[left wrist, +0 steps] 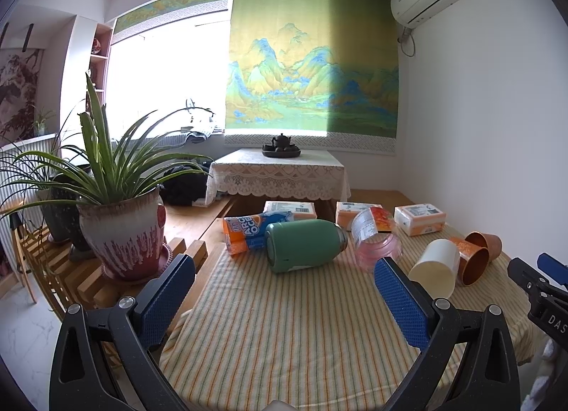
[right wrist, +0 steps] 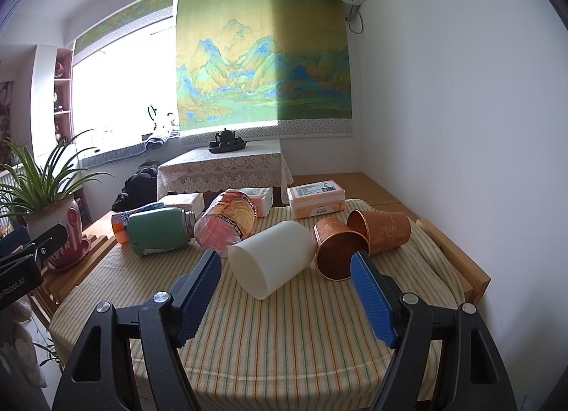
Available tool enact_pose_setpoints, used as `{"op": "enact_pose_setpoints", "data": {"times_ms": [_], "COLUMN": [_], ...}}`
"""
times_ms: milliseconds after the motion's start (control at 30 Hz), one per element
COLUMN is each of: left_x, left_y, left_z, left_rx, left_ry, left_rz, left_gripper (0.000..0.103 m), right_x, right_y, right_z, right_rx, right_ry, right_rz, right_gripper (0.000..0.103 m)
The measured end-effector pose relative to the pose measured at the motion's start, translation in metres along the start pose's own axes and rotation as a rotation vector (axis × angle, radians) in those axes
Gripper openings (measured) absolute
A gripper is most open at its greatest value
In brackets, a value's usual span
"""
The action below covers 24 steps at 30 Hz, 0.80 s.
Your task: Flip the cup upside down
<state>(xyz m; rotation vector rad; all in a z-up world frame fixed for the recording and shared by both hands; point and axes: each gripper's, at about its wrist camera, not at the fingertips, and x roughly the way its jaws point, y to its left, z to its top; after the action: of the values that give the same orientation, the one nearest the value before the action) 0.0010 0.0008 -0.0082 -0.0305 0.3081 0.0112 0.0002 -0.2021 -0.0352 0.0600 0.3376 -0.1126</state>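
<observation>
Both the left gripper [left wrist: 284,290] and right gripper [right wrist: 284,283] have jaws spread wide, empty; the white plastic cup [right wrist: 271,259] lies sideways at frame centre on the striped worktop [right wrist: 284,333].

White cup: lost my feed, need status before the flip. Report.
Left gripper open, right gripper open, both empty. White cup on its side, untouched. Orange cup right beside it.

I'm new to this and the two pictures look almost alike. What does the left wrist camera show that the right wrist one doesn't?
Only the left wrist view shows the whole potted plant on its wooden stand.

Only the right wrist view looks into the open mouth of an orange cup and sees the table's right wooden edge.

Both show the white cup lying on its side, the green flask, the striped cloth and open blue jaws.
</observation>
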Motion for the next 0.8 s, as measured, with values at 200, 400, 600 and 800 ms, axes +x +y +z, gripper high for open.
{"op": "enact_pose_setpoints", "data": {"times_ms": [200, 400, 600, 800], "left_x": [0.001, 0.001, 0.004, 0.009], "left_y": [0.0, -0.002, -0.006, -0.01], "left_z": [0.001, 0.0, 0.0, -0.002], "left_rx": [0.001, 0.004, 0.011, 0.024], "left_ry": [0.002, 0.004, 0.009, 0.025], "left_rz": [-0.003, -0.006, -0.014, -0.031], "left_gripper": [0.102, 0.102, 0.102, 0.102], "right_x": [0.001, 0.001, 0.004, 0.009], "right_y": [0.001, 0.001, -0.002, -0.014], "right_z": [0.001, 0.001, 0.002, 0.004], "right_rx": [0.001, -0.001, 0.004, 0.027], "right_ry": [0.003, 0.007, 0.017, 0.036], "right_rz": [0.0, -0.001, -0.003, -0.009], "right_gripper": [0.072, 0.072, 0.072, 0.077]}}
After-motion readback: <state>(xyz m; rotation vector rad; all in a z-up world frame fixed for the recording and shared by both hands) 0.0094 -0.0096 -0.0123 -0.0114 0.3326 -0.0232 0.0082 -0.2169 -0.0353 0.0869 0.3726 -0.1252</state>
